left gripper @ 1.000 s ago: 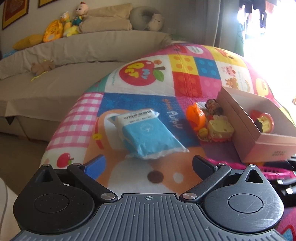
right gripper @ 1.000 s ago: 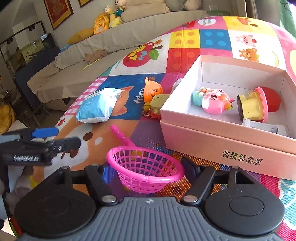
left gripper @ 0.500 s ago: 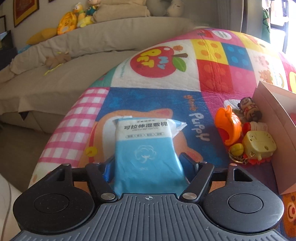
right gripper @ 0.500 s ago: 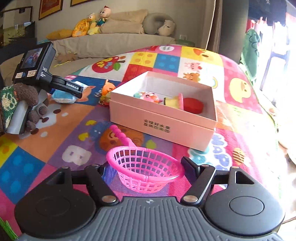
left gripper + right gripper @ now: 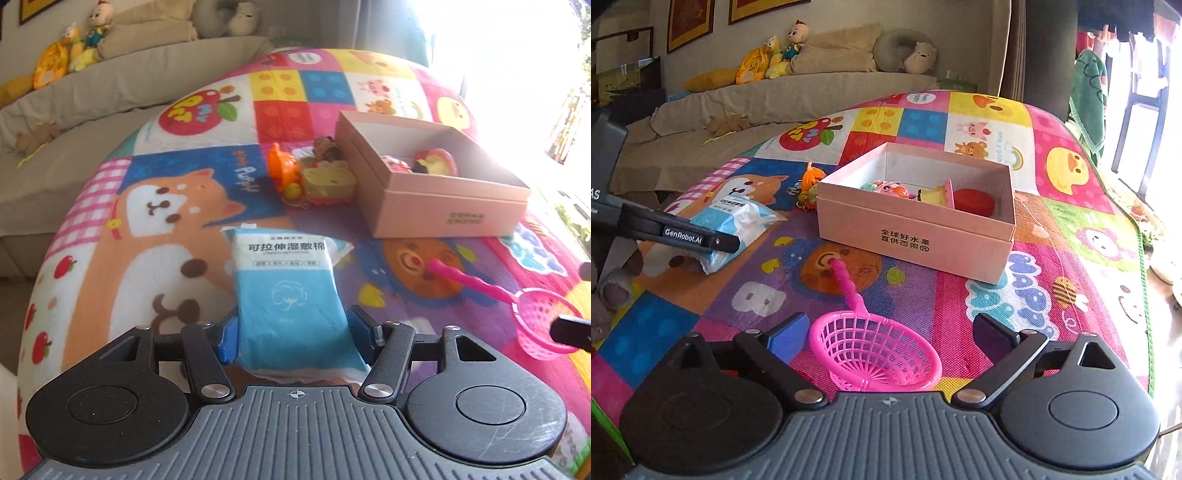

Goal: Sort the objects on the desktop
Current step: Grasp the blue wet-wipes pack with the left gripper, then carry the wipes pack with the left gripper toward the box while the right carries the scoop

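Note:
A blue and white wet cotton pack (image 5: 288,280) sits between the fingers of my left gripper (image 5: 293,332). The jaws are closing and both pads press into its sides. In the right wrist view the same pack (image 5: 735,221) lies low over the play mat, left of the pink box (image 5: 916,236). A pink toy basket (image 5: 875,354) with a long handle rests on the mat inside my right gripper (image 5: 890,325). Those jaws are opening, and neither pad touches the basket.
The open pink box (image 5: 443,206) holds a pink pig toy (image 5: 886,188), a yellow toy (image 5: 934,194) and a red one (image 5: 971,199). An orange toy (image 5: 282,168) and a yellow cheese toy (image 5: 328,181) lie against its left wall. A sofa with plush toys (image 5: 775,62) stands behind.
My left gripper moved onto the pack, shut on it and carried it right, nearer the box. The right gripper swung back with the basket, then spread its jaws and let it go.

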A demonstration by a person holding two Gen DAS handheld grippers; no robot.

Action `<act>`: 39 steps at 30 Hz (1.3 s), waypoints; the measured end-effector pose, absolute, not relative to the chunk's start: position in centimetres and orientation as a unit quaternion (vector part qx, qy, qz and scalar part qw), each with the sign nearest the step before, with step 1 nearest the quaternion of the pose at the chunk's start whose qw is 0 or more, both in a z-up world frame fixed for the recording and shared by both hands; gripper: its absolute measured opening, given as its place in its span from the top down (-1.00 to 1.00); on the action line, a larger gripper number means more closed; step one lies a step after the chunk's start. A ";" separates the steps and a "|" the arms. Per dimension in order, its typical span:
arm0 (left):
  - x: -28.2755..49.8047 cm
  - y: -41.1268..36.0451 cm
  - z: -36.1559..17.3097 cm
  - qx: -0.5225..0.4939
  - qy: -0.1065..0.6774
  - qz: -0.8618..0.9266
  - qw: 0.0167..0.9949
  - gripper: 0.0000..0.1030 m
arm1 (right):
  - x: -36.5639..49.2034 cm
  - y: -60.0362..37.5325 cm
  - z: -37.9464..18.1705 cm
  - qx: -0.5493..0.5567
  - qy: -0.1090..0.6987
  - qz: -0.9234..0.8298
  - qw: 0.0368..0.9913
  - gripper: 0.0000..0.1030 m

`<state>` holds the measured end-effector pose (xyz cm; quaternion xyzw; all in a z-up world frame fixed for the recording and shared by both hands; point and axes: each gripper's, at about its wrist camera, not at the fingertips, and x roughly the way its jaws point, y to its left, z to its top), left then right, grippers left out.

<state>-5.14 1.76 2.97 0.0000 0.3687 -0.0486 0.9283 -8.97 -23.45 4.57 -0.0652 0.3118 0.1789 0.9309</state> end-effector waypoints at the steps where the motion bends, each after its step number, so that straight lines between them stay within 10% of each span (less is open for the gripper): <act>1: -5.9 1.3 3.0 0.004 0.370 -0.062 0.927 -0.26 | -9.1 -23.8 4.8 -0.057 0.315 0.186 0.929 -0.94; 9: -8.6 -0.1 3.1 0.030 0.361 -0.110 0.925 -0.81 | -8.1 -24.5 5.9 -0.029 0.342 0.209 0.916 -1.00; 24: -6.9 0.8 3.5 0.009 0.362 -0.103 0.926 -0.93 | -5.1 -21.4 2.8 -0.082 0.408 0.244 0.876 -1.00; 31: -4.4 -0.1 2.8 0.027 0.364 -0.070 0.928 -0.93 | -5.8 -20.5 3.1 -0.117 0.410 0.245 0.870 -0.58; 39: -5.3 0.4 3.5 0.032 0.354 -0.071 0.932 -0.11 | -7.6 -22.7 5.9 -0.083 0.384 0.237 0.889 -0.58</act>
